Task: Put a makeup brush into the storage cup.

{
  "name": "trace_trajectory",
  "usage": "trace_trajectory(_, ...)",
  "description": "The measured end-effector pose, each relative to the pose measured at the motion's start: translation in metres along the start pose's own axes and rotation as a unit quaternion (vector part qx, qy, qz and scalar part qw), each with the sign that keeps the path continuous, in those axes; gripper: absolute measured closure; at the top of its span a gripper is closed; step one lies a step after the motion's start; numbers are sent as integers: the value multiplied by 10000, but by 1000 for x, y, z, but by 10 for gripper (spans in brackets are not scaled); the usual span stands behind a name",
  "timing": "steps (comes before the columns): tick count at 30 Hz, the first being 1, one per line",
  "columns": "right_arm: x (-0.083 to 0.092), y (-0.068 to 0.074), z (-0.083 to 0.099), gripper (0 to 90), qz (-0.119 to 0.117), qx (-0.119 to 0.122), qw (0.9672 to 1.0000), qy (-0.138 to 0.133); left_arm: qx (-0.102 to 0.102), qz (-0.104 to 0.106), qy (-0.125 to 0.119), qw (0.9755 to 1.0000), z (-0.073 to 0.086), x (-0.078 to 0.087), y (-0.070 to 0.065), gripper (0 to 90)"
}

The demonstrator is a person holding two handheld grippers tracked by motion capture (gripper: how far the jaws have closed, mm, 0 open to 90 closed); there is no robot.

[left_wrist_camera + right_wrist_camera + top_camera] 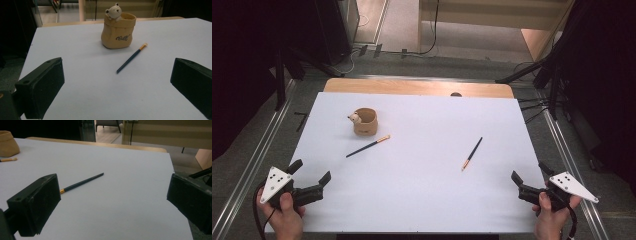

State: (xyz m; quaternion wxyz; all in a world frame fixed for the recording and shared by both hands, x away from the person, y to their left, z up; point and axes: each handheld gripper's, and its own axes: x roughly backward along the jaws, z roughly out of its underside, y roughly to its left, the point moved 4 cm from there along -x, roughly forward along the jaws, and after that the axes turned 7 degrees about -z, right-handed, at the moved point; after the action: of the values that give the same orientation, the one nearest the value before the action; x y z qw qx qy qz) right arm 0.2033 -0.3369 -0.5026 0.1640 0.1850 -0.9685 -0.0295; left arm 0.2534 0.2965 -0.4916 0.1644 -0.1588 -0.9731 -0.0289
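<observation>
Both grippers sit closest to us, at the near corners of the counter: our left gripper at the left corner, our right gripper at the right, each with its fingers spread wide apart and nothing between them.

We take the two brushes as the work. One brush lies flat just in front of the cup, its pale tip nearest the cup but not touching it, its dark handle slanting toward our left side. In the left gripper view that brush lies ahead, between the two fingers' lines of sight. A second brush lies flat on the right half of the counter, well apart from the cup, with its pale tip toward us; in the right gripper view this brush runs out from behind the left finger.

That cup is a tan sack-shaped holder with a little bear peeking over its rim, standing upright toward the far left.

We judge that nothing is picked up yet, so we are at the very start, before any reach. Next, we would likely bring a gripper forward and down over the nearer brush, line the fingers across the thin handle, and close low against the counter, since so slim a thing could easily slip or roll
</observation>
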Motion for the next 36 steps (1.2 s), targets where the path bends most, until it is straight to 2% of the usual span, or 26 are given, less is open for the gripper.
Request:
trace_trajectory(14,-8,11,-10,0,-81,70,9998,146,-20,23,-35,10000,-1,2,-2,0)
trace_trajectory(19,-16,16,-16,0,-212,37,9996,191,-36,41,-6,10000,0,1,-2,0)
trace_trajectory(26,-35,25,-29,0,-289,155,9986,408,-24,47,-26,10000,0,1,-1,0)
trace_trajectory(36,-56,31,-41,0,-366,129,9974,604,-59,101,-41,9999,0,1,-4,0)
